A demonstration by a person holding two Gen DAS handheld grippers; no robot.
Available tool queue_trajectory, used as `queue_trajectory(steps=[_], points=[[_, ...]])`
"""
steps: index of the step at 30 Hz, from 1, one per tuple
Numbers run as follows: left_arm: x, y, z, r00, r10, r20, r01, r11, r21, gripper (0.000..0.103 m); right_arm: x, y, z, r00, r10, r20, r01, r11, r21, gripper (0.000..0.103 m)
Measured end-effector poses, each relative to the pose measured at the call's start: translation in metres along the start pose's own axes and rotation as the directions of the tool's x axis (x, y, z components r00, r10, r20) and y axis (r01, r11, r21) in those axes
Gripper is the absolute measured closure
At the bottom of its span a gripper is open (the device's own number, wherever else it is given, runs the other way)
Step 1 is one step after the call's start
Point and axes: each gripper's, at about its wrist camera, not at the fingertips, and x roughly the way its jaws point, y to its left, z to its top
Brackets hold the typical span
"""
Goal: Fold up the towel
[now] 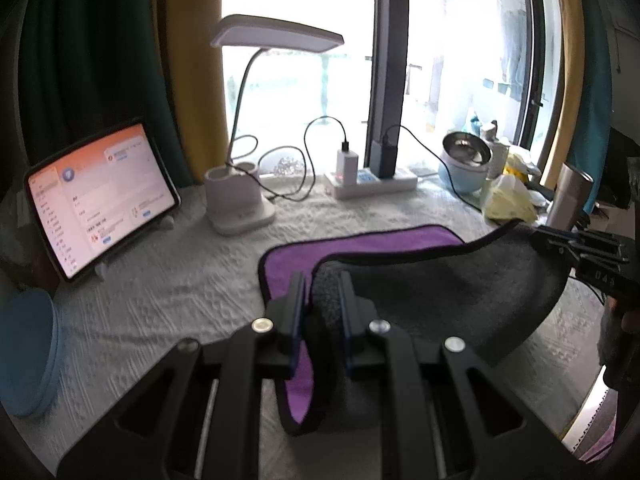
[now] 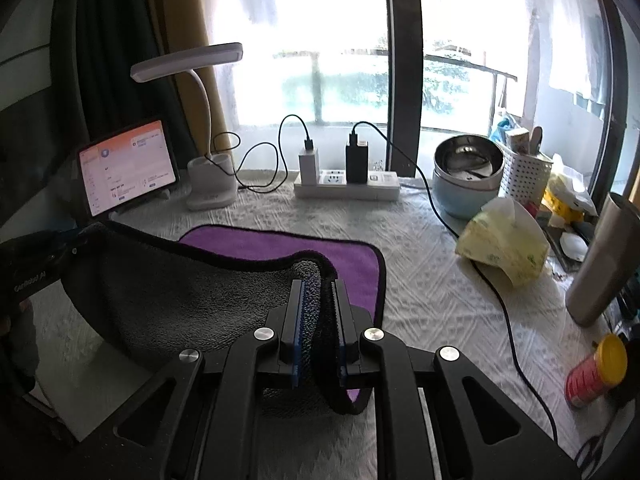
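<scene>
Hand-held grippers left (image 1: 322, 300), right (image 2: 319, 304) level, each pinching raised towel (image 1: 440, 280) edge.

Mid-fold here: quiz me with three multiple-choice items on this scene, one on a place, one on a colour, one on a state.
1. Where is the tablet?
A. left of the lamp
B. beside the bowl
C. on the towel

2. The towel's upper face is:
A. yellow
B. purple
C. white

3. The left claw and right claw are:
A. both open
B. both shut on the towel
C. only the left shut

Answers: 1 A, it stands left of the lamp; 2 B, the flat part shows purple; 3 B, cloth sits pinched in each.
</scene>
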Motion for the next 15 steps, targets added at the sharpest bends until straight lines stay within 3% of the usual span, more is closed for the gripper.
queue_trajectory(steps=[15], points=[[0.031,0.009,0.025,0.999,0.004,0.031,-0.005,0.999,0.036,0.087,0.033,-0.008,0.028,1.0,-0.006,0.023,0.006,1.0,-0.004,0.089]])
